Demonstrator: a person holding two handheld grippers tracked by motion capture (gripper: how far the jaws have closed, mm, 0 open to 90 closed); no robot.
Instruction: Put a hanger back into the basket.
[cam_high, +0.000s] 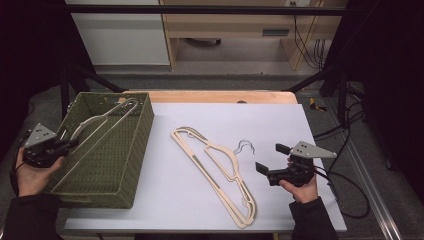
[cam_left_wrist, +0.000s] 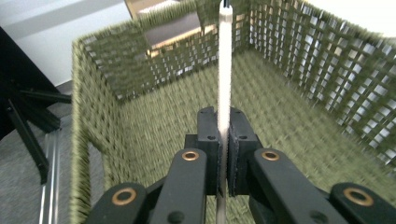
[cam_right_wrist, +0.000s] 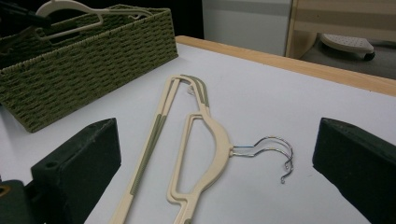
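Clamping a cream hanger (cam_high: 102, 120) over the green woven basket (cam_high: 131, 165), the left gripper (cam_high: 67, 144) holds it tight. Beside the basket, stacked hangers (cam_high: 220, 167) lie before the wide-open right gripper (cam_high: 270, 159).

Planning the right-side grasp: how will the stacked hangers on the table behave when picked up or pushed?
The hangers on the table look like thin, flat plastic: probably light and fairly stiff, though the long arms may flex. They lie stacked and their wire hooks overlap, so they may snag and lift together. On the smooth white surface they would likely slide.
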